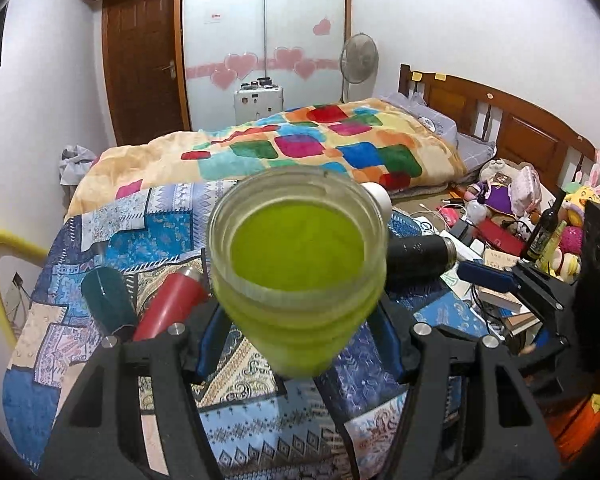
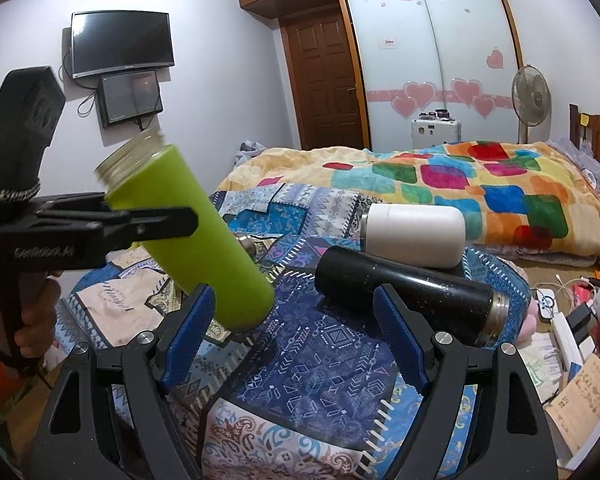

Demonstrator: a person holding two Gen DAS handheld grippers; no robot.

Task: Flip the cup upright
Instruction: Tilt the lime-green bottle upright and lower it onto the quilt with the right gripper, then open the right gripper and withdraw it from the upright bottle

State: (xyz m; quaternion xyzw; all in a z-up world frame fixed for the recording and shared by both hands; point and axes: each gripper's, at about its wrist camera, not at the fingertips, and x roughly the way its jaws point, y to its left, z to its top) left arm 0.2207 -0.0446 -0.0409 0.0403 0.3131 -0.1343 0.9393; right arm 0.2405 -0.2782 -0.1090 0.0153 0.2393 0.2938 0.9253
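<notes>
With our left tongs [image 2: 156,224] clamped on the green cup [image 2: 188,232], held tilted above the bed [image 2: 320,360], and our right tongs [image 2: 296,340] wide and empty, we judge it could topple on the soft quilt once released.

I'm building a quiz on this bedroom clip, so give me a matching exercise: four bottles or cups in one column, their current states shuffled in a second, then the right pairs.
Things:
1. green cup
2. black flask
3. white bottle
4. red bottle

States:
A. lying on the patterned bedspread, steel neck toward the camera's right
B. lying behind the black flask
C. held tilted in the air by the left gripper
D. lying beside a teal cup

Pairs: 1-C, 2-A, 3-B, 4-D
</notes>
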